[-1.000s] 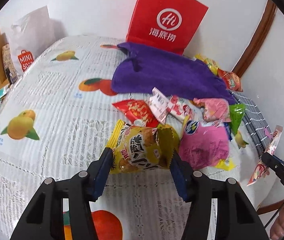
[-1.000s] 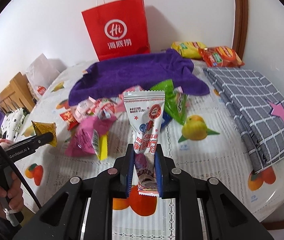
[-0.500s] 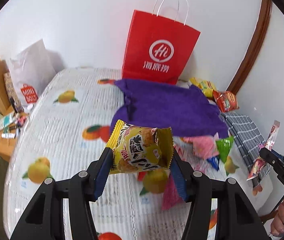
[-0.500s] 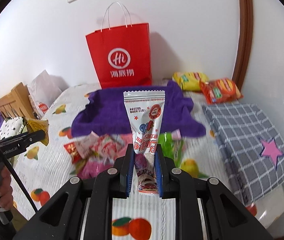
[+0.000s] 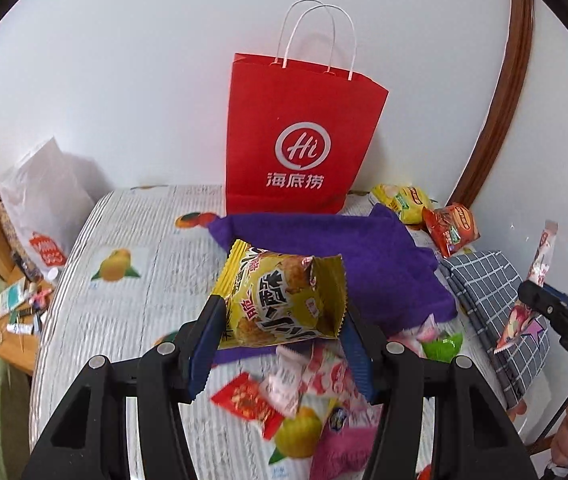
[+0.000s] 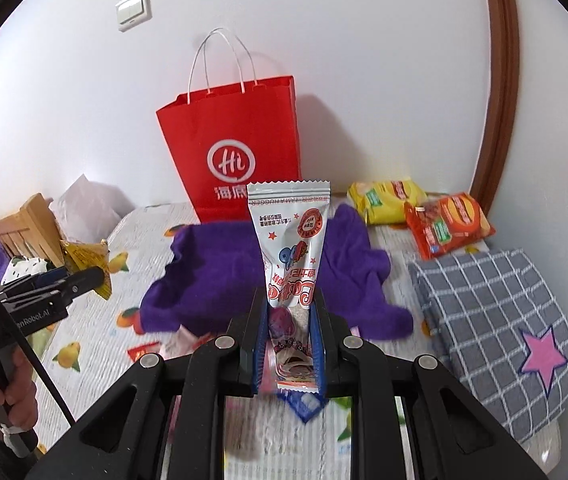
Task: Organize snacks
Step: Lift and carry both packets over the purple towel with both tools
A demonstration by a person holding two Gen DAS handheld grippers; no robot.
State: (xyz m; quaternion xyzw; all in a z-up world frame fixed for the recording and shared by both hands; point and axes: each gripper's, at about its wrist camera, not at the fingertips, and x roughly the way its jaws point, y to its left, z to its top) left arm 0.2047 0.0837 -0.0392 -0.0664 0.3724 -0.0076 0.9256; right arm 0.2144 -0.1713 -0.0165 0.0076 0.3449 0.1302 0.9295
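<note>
My left claw point(image 5: 279, 320) pinches a yellow snack packet point(image 5: 279, 300) above the bed point(image 5: 131, 320); my right claw point(image 6: 288, 344) is clamped tight on a tall white candy pouch point(image 6: 292, 240). Loose snacks point(image 5: 284, 392) lie below, then the purple towel point(image 5: 336, 240), then the red paper bag point(image 5: 300, 140) at the far edge.

Both tongs point(image 5: 279, 320) point(image 6: 287, 342) clamped — tilted downward

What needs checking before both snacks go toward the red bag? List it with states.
1. Left gripper clamped on yellow snack packet: ok.
2. Right gripper clamped on white pouch: ok.
3. Both packets lifted off the table: ok.
4. Red paper bag upright behind the purple towel: ok.
5. Bag mouth open enough: cannot tell.
6. Room inside the bag: cannot tell.
</note>
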